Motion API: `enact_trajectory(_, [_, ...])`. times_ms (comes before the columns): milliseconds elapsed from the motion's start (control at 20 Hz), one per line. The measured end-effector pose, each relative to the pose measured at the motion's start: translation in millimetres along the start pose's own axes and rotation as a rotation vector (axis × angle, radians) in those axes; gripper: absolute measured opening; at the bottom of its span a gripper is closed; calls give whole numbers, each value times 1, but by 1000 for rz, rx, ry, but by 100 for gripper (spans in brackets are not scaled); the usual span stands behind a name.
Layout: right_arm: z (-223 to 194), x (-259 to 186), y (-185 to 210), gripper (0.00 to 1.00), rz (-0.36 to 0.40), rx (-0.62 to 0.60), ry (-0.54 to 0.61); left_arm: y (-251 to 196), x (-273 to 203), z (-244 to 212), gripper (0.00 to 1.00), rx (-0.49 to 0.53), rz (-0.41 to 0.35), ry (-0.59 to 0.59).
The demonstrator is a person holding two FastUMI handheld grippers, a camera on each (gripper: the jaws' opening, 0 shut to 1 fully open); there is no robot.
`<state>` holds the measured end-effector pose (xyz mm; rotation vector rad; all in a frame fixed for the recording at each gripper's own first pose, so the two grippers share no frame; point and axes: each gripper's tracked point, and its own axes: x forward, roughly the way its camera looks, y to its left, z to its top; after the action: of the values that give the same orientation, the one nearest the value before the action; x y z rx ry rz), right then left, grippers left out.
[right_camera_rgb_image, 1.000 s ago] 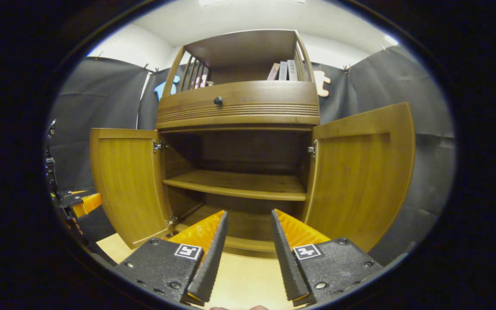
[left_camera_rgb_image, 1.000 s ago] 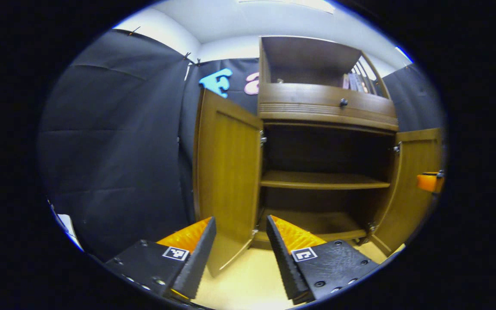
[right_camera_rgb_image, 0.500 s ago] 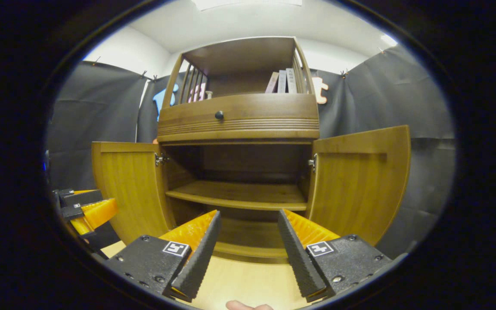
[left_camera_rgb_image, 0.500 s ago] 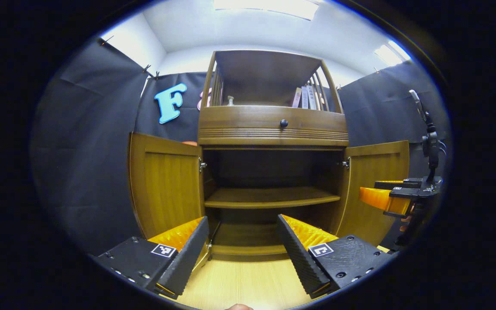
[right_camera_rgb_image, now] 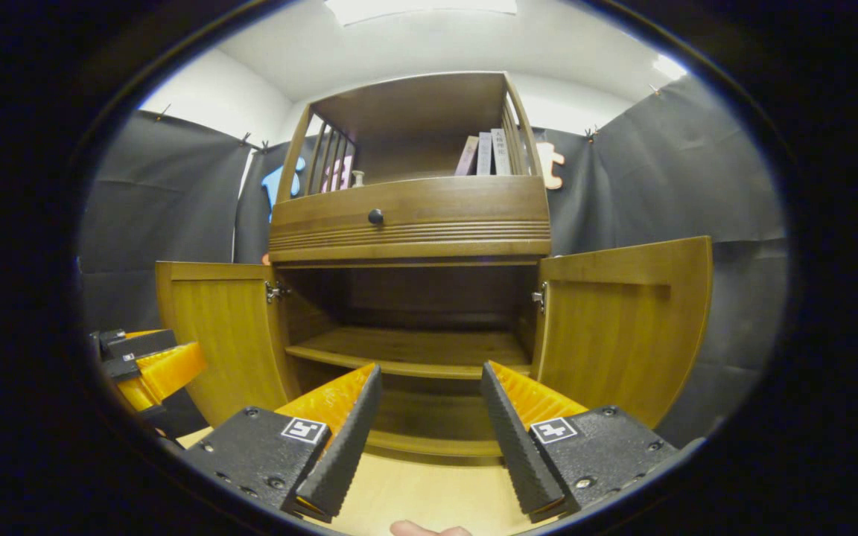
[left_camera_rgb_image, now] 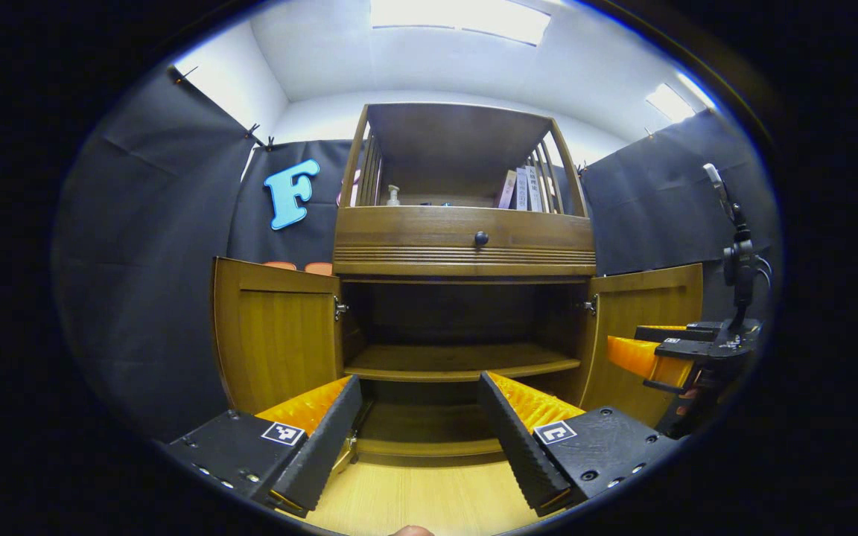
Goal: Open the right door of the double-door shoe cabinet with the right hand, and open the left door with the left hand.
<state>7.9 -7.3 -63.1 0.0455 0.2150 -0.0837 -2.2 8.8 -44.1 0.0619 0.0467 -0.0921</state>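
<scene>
Two brown wooden cabinet doors, left door (left_camera_rgb_image: 276,335) and right door (left_camera_rgb_image: 645,335), swung fully outward from the double-door shoe cabinet (left_camera_rgb_image: 462,298); inner shelf (left_camera_rgb_image: 462,361) bare. Left claw (left_camera_rgb_image: 418,439) spread wide, gripping nothing, low before the opening. Right claw (right_camera_rgb_image: 429,439) likewise wide and unloaded, centred before the cabinet. Black-knobbed drawer (right_camera_rgb_image: 375,217) above; upright books (right_camera_rgb_image: 482,154) on top shelf.
</scene>
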Motion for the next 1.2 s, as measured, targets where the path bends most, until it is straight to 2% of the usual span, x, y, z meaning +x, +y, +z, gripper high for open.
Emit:
enact_trajectory(150, [2, 6, 3, 86, 9, 0, -1, 9, -2, -2, 96, -7, 30, 5])
enact_trajectory(200, [4, 8, 4, 86, 8, 1, -3, 12, -2, -3, 100, -12, 37, 7])
enact_trajectory(450, [4, 10, 12, 86, 27, 0, -15, 19, -5, 3, 100, 9, 64, -13])
enact_trajectory(550, [3, 11, 14, 86, 34, -1, -12, 20, -6, 6, 100, 20, 68, -24])
enact_trajectory(650, [4, 11, 16, 86, 38, -2, -12, 20, -5, 8, 96, 27, 69, -30])
enact_trajectory(750, [5, 10, 16, 86, 40, -4, -15, 20, -5, 10, 100, 28, 71, -36])
enact_trajectory(1200, [9, 9, 12, 86, 35, -14, -27, 20, 0, 13, 100, 31, 76, -44])
